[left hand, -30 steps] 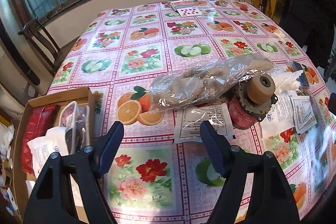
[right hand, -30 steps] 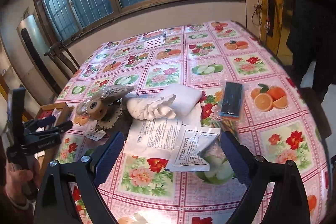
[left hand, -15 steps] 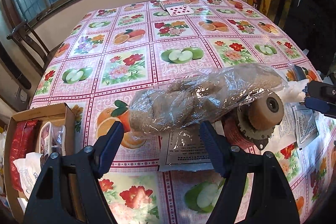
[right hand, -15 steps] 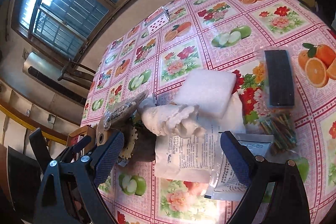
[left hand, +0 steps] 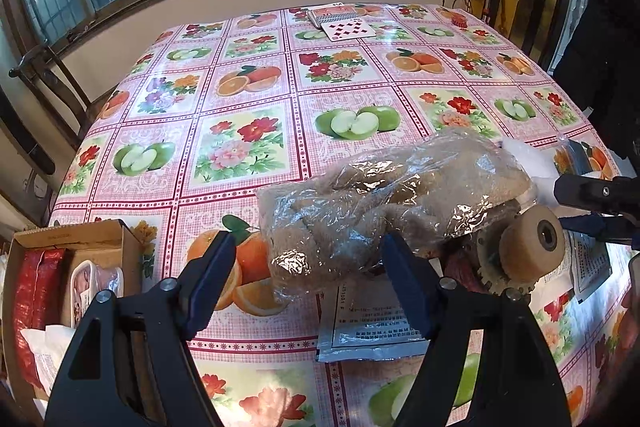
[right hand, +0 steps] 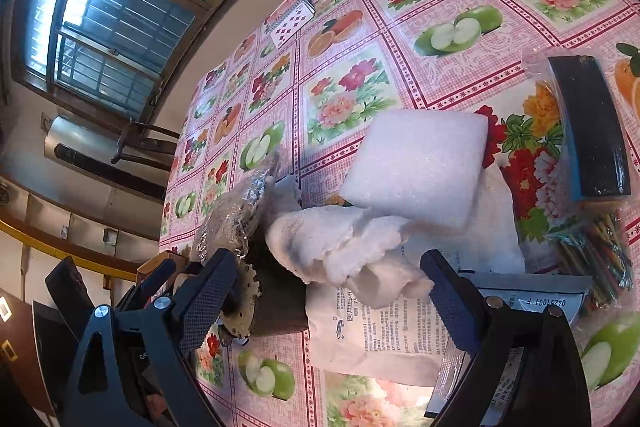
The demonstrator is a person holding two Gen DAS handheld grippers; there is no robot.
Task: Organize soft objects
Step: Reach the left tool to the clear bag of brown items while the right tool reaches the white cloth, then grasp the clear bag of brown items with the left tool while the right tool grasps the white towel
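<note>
A clear plastic bag of brown fluffy stuff (left hand: 384, 203) lies across the fruit-print tablecloth; its near end sits between the tips of my open left gripper (left hand: 316, 277), untouched as far as I can see. In the right wrist view a crumpled white cloth (right hand: 344, 247) lies between the wide-open fingers of my right gripper (right hand: 328, 287), with a white foam pad (right hand: 420, 163) just behind it. The bag's foil-like end (right hand: 236, 211) shows at the left there. The right gripper's tip (left hand: 592, 191) appears at the right edge of the left wrist view.
A cardboard box (left hand: 68, 247) holding red and white packets stands off the table's left front corner. A tan spool on a toothed disc (left hand: 528, 251), white paper sachets (right hand: 376, 331), a black-and-blue block (right hand: 592, 131), coloured sticks (right hand: 596, 255) and playing cards (left hand: 344, 23) lie around.
Both grippers have moved forward and lower: the left onto the near end of the brown bag, the right tilting down over the white cloth. Both stayed open.
</note>
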